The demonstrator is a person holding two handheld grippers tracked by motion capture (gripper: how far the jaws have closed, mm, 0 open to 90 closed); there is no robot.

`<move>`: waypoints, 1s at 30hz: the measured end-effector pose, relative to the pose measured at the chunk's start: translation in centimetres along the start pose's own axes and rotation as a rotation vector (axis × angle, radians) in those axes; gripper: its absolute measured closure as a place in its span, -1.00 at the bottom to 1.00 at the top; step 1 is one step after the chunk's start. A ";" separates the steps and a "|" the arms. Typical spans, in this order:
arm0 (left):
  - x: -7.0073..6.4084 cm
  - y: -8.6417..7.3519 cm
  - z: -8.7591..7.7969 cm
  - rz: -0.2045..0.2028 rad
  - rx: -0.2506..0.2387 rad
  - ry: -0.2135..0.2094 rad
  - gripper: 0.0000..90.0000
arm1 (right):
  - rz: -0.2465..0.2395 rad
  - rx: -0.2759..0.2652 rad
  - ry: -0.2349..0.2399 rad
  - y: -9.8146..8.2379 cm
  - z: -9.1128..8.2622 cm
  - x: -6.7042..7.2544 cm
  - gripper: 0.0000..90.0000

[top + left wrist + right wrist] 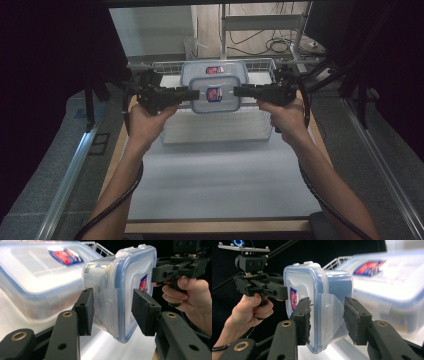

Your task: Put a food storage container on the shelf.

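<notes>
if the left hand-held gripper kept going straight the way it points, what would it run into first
The small lidded container already between its jaws; past that, probably the right hand-held gripper at the container's far end.

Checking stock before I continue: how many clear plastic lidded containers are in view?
2. One smaller clear plastic container held up between both hand-held grippers; one larger container behind it in the white wire basket. More may be hidden.

Small container (216,94) between left gripper (186,93) and right gripper (239,91), seemingly above wire basket (220,131), larger container (215,69) behind

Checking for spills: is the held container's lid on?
On: the blue-rimmed lid sits flush on the small container.
</notes>
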State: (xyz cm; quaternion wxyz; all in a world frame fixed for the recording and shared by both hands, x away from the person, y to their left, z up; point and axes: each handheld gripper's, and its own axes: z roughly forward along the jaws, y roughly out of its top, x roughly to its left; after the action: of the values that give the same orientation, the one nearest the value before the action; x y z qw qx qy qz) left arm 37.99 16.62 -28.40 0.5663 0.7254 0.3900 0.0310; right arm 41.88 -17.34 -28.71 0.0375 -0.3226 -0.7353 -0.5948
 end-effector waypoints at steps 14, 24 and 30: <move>3.6 4.0 1.2 -0.070 -0.066 -0.017 0.19 | 0.061 -0.029 -0.022 4.9 1.7 -2.3 0.28; 4.6 4.2 2.1 -0.126 -0.076 -0.011 0.19 | 0.117 -0.022 -0.012 4.9 2.5 -4.1 0.27; 4.7 4.2 2.3 -0.127 -0.077 0.002 0.17 | 0.112 -0.027 -0.032 5.0 2.7 -4.2 0.24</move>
State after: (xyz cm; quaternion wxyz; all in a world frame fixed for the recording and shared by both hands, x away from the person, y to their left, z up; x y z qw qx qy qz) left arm 44.62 17.37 -27.60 0.5941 0.6769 0.4345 0.0107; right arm 48.65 -16.31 -27.01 0.0546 -0.3730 -0.7086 -0.5965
